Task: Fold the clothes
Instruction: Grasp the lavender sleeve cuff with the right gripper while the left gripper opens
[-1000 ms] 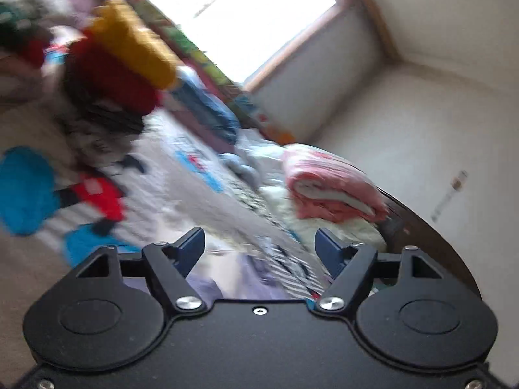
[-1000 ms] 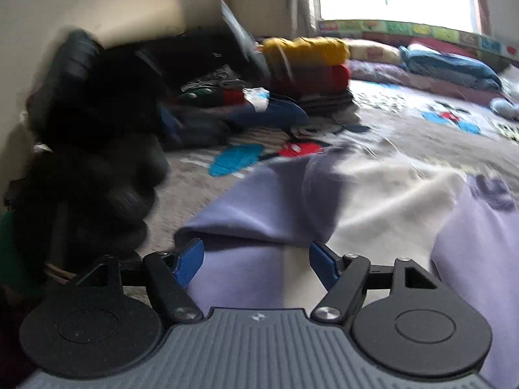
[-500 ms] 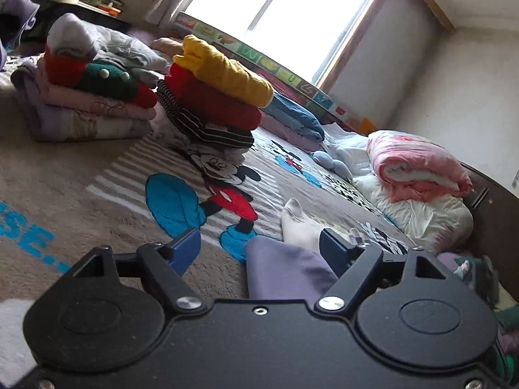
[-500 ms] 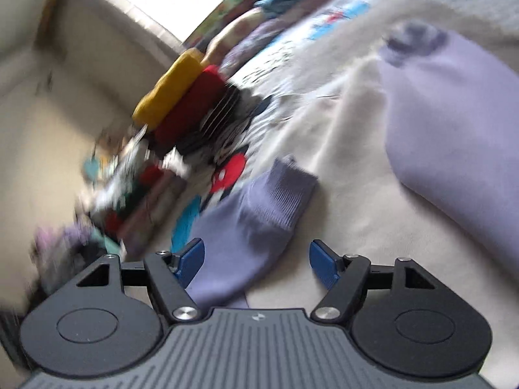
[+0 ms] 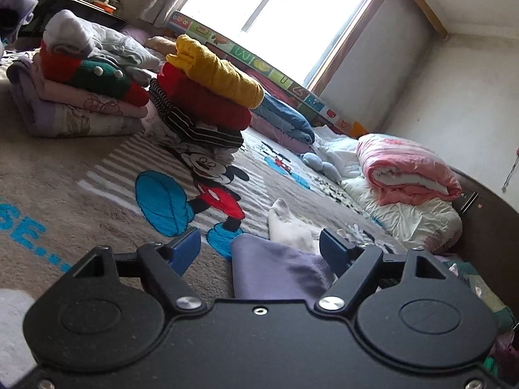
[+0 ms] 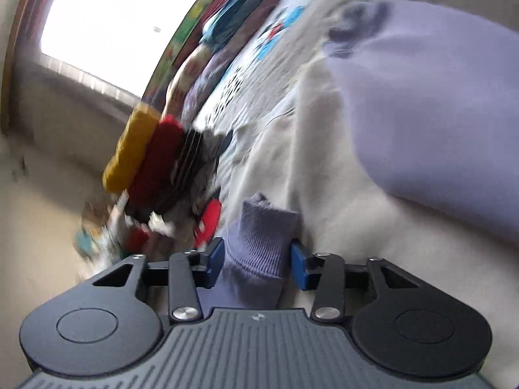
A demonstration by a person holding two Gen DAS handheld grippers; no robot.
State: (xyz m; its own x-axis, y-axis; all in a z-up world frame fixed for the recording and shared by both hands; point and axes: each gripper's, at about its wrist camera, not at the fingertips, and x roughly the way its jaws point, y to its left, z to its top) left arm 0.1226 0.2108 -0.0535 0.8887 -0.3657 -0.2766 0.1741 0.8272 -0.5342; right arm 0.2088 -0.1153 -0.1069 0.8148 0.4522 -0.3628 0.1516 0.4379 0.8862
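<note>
Across the cartoon bedspread [image 5: 97,175] a lilac-and-cream garment [image 6: 421,103] is spread. Its ribbed cuff [image 6: 259,243] sits between the right gripper [image 6: 256,259] fingers, narrowed but seemingly not pinching; the left gripper [image 5: 259,246] fingers are spread over a lilac edge [image 5: 275,269]. The cuff could be missed if lifted before closing

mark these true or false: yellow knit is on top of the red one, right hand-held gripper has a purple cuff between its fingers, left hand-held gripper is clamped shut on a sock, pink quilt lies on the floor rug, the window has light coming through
1. The yellow knit lies on top of the red knit. True.
2. The right hand-held gripper has the purple ribbed cuff between its fingers. True.
3. The left hand-held gripper is clamped shut on a sock. False: its jaws stand wide open, with purple cloth lying between them.
4. The rolled pink quilt lies on the floor rug. False: it rests on white bedding.
5. Bright light comes through the window. True.
</note>
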